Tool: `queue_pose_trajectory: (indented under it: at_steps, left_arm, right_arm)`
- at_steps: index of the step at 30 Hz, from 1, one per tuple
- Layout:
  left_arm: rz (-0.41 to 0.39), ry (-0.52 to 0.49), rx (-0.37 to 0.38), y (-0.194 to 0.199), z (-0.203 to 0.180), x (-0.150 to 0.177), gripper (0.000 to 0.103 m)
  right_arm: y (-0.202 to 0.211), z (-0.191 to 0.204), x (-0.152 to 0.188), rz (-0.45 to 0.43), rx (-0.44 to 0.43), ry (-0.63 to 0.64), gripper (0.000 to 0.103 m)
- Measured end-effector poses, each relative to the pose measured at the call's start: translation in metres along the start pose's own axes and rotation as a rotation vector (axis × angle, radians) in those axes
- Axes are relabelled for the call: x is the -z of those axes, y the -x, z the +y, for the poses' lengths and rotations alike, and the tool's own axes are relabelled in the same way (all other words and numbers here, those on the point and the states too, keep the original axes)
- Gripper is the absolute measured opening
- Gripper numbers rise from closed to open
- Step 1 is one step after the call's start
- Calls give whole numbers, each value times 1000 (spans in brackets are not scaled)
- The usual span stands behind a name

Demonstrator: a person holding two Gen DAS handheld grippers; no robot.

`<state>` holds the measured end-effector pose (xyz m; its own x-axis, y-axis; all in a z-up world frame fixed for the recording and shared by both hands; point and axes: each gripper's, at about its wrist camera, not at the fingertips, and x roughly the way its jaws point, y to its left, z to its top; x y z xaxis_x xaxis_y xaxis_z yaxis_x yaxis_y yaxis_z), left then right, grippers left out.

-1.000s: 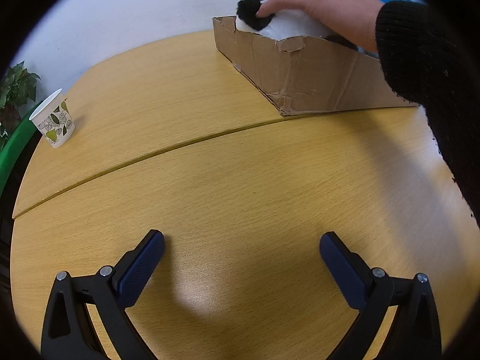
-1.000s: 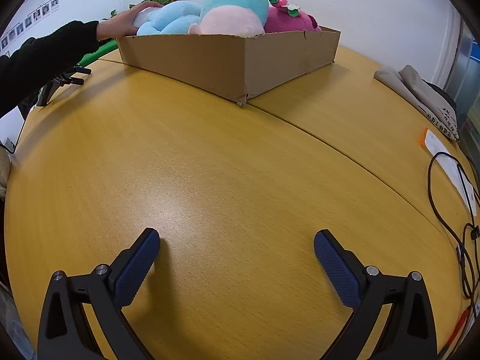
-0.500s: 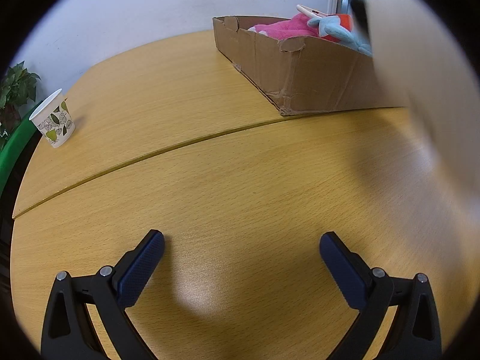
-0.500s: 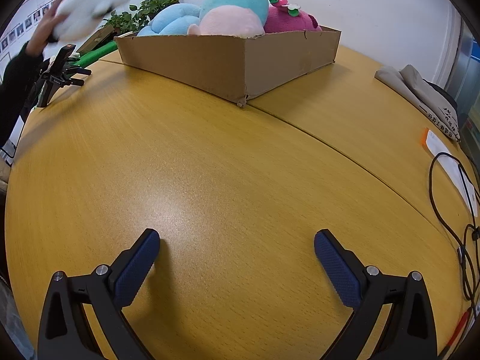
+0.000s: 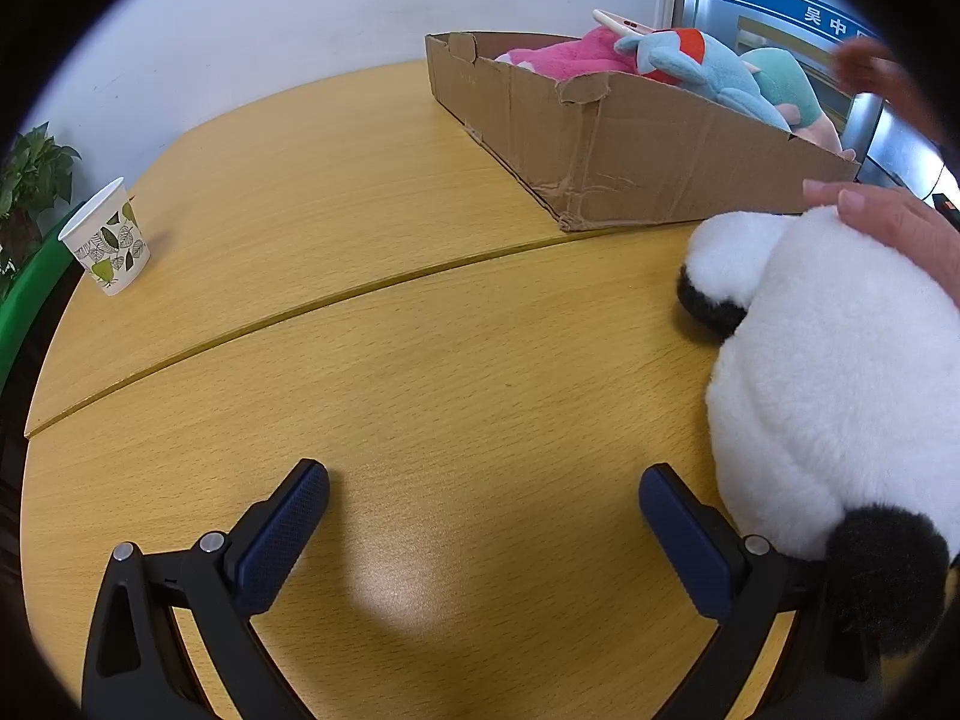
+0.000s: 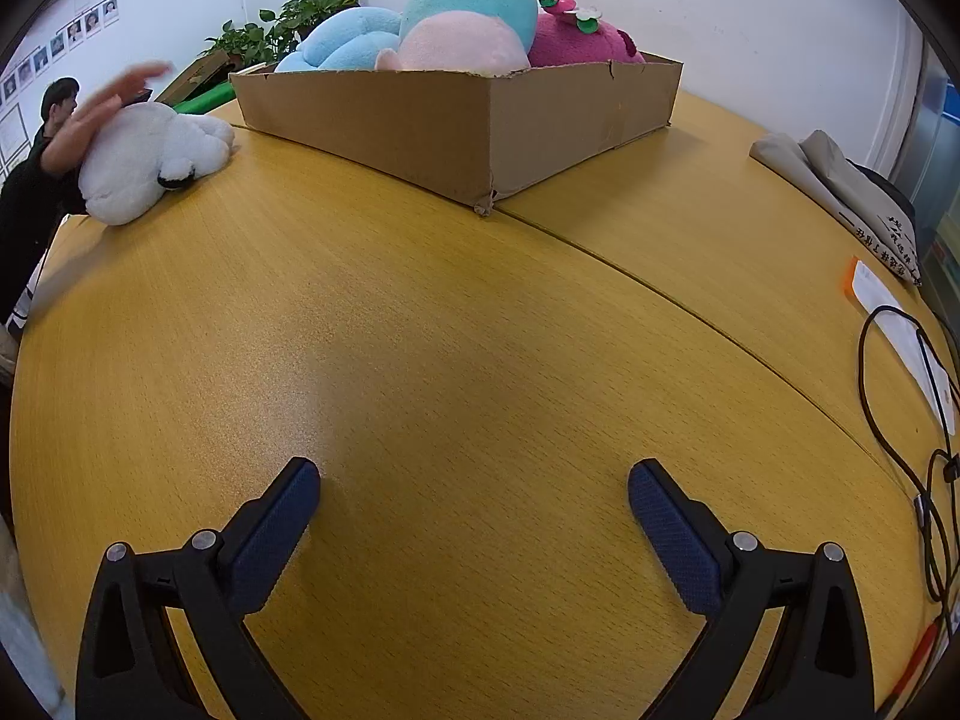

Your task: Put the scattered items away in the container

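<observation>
Left wrist view: left tongs [image 5: 483, 501] low over the wooden table [image 5: 372, 360], spread wide and released, nothing between the blue pads. Just right of the right pad, a white-and-black plush panda [image 5: 840, 372] lying on the table, close against that finger, whether touching cannot be told — a bare hand [image 5: 894, 228] resting on its far top side. Beyond, at far right, a cardboard box [image 5: 630, 144] with torn rim, filled with a pink plush [image 5: 570, 54] at its far end, a blue plush [image 5: 708, 72] nearer, and a teal-and-pink plush [image 5: 786, 90] at the right. At far left, a paper cup [image 5: 108, 240] with leaf print, upright, well apart from the box; a green plant [image 5: 30, 180] past the table edge behind it.

Right wrist view: right tongs [image 6: 474, 498] likewise spread and released, hovering over bare table [image 6: 480, 312], gripping nothing. Box [image 6: 456, 126] at far centre, one corner pointing near, plush toys heaped above its rim — blue [image 6: 342, 39], teal-and-pink [image 6: 468, 24], magenta [image 6: 576, 39]. Panda [image 6: 150, 162] at far left on the table, outside the box and near its left end, a hand [image 6: 105, 108] on it. At right, folded grey fabric [image 6: 840, 192], a white paper slip [image 6: 900, 324] and a black cable [image 6: 888, 396] by the table edge.
</observation>
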<state>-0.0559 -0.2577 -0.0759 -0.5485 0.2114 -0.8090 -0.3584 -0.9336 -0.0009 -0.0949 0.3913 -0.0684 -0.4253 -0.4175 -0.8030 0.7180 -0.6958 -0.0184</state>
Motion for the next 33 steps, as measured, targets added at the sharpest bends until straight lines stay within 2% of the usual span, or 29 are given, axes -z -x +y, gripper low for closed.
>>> queue_pose_trajectory:
  at_steps: [33]
  left_arm:
    - [0,-11,6,0,1,-1,103]
  right_arm:
    - [1,-1,2,0,-2,2,103]
